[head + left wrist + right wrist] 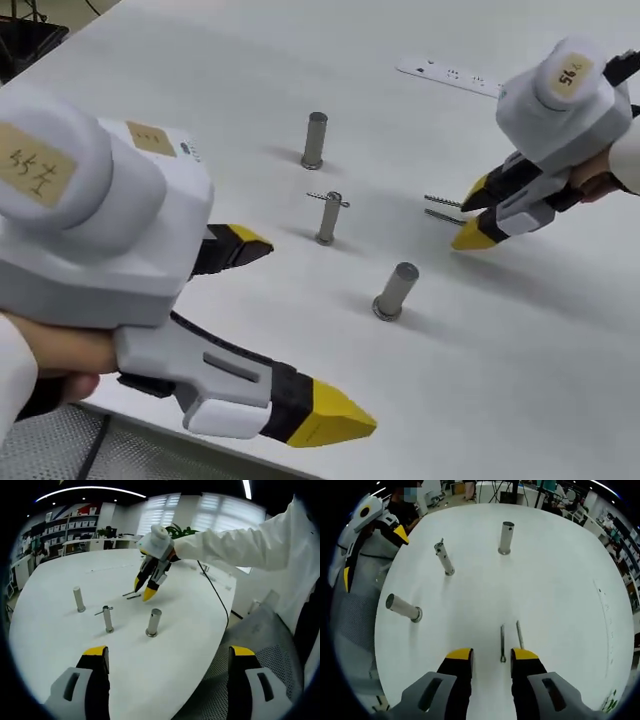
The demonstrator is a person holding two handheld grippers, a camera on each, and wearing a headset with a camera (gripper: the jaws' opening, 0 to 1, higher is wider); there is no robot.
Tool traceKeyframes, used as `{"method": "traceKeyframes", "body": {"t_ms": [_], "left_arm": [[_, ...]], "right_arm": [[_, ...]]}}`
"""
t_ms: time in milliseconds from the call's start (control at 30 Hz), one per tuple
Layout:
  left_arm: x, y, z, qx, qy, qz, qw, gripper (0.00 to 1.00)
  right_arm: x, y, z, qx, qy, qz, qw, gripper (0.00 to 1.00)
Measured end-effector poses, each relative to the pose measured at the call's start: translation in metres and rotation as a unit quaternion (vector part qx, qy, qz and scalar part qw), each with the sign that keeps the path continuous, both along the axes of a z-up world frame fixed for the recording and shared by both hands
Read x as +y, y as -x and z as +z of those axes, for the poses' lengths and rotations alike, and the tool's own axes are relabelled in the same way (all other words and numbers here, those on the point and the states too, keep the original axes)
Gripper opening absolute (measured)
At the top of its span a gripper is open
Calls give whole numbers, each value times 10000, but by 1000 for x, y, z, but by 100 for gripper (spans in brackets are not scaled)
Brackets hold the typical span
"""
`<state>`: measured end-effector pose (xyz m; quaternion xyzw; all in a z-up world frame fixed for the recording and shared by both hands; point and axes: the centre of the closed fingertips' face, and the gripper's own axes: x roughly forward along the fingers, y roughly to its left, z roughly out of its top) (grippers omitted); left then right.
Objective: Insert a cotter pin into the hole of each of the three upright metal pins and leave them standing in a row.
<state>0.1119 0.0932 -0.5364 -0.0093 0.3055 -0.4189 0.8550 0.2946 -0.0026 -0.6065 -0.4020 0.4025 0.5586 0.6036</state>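
**Operator:** Where do my tongs stand?

**Observer:** Your right gripper [492,655] points down at the white table [540,350]. Its jaws are apart and clamp nothing. One loose cotter pin [503,643] lies flat on the table, with its looped end between the two jaw tips. The second loose cotter pin [519,635] lies just beside the first, and its end reaches one jaw tip (I cannot tell if they touch).

**Operator:** And the other one?

**Observer:** Your left gripper [167,652] is at the near edge of the table. Its jaws are wide apart and hold nothing.

**Operator:** The metal pins?

**Observer:** The three stand in a row between your grippers. The middle pin [329,218] carries an inserted cotter pin [327,198] across its top. The far pin [314,140] and the near pin [396,291] stand on either side of it, well apart from both grippers.
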Motion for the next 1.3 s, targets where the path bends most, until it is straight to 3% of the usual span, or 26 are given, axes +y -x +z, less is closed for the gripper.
{"method": "traceKeyframes", "body": {"t_ms": [100, 333, 600, 833, 933, 1067, 1300], "left_arm": [[1, -2, 1, -25, -43, 10, 10000, 99], [1, -4, 2, -42, -35, 34, 10000, 99], [0, -3, 1, -34, -23, 41, 10000, 99], [-1, -1, 1, 4, -60, 4, 10000, 99], [-1, -2, 2, 15, -59, 20, 10000, 99], [-3, -2, 3, 48, 43, 28, 10000, 98], [-1, -1, 0, 99, -5, 8, 10000, 97]], "right_arm": [[5, -5, -1, 15, 2, -46, 10000, 22], [-3, -5, -9, 25, 440, 228, 9988, 13], [-3, -8, -10, 81, 487, 243, 9985, 7], [-2, -16, -11, 8, 716, 248, 9971, 0], [-3, -20, -12, 120, 760, 200, 9968, 0], [-3, -21, -13, 126, 786, 422, 9959, 0], [-2, -20, -12, -10, 1011, 764, 9919, 0]]}}
